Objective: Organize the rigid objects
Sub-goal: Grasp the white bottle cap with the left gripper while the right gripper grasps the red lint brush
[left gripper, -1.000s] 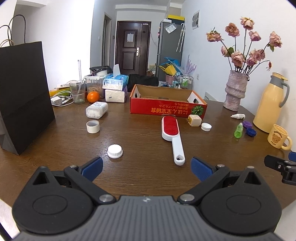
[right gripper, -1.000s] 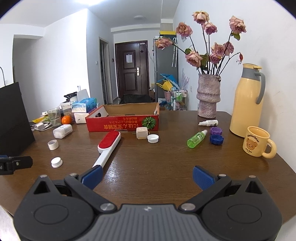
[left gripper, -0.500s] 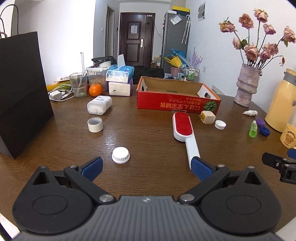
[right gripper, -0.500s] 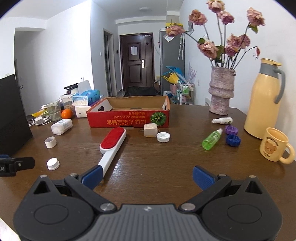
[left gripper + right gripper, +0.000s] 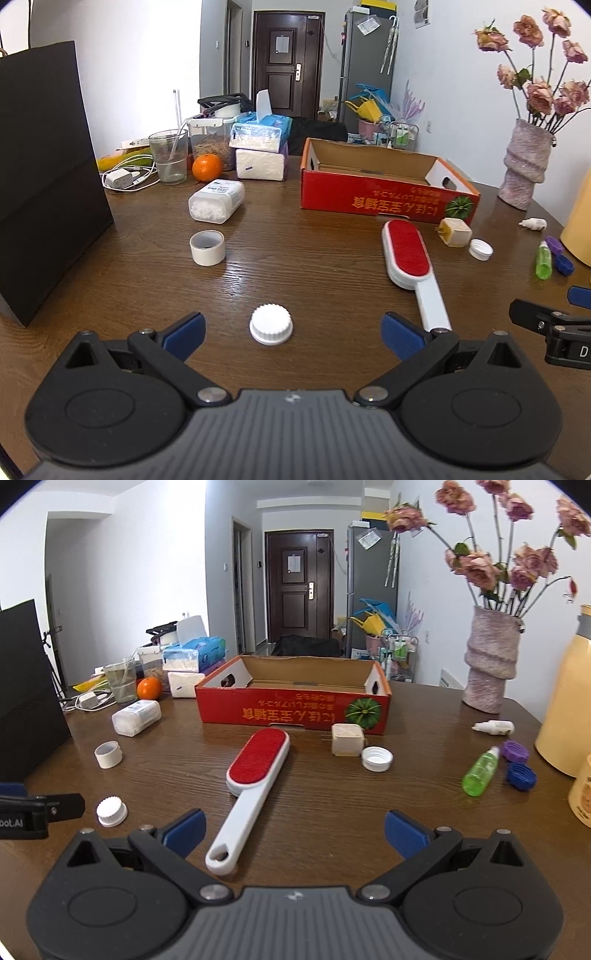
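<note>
Blue pads tip both pairs of tongs, and both pairs stand spread wide with nothing between the pads. The left gripper (image 5: 291,330) hovers low over the wooden table (image 5: 314,258), and a white ribbed cap (image 5: 271,324) lies on the wood right in the gap between its fingers, touching neither. The right gripper (image 5: 293,829) hangs just beside it, and the white handle of the lint brush (image 5: 255,779) reaches into its gap near the left finger (image 5: 184,829), again without contact; the brush's red pad points away toward the box.

Beyond the left tongs a short white ring (image 5: 207,247) stands upright, and past it a clear pill bottle (image 5: 217,201) lies on its side. Near the brush head sit a cream plug adapter (image 5: 346,739) and, touching or almost touching it, an upturned white lid (image 5: 377,758). To the right lie a green bottle (image 5: 479,773) on its side, a purple cap (image 5: 515,750), a blue cap (image 5: 521,775) and a small white dropper bottle (image 5: 493,726).

The red cardboard box (image 5: 295,710) sits open at mid-table, with only its bare cardboard floor showing. A black paper bag (image 5: 44,177) stands at the left edge, with a glass (image 5: 168,155), an orange (image 5: 207,167) and tissue packs (image 5: 260,151) behind. A vase of dried roses (image 5: 489,664) and a yellow flask (image 5: 565,701) stand on the right.
</note>
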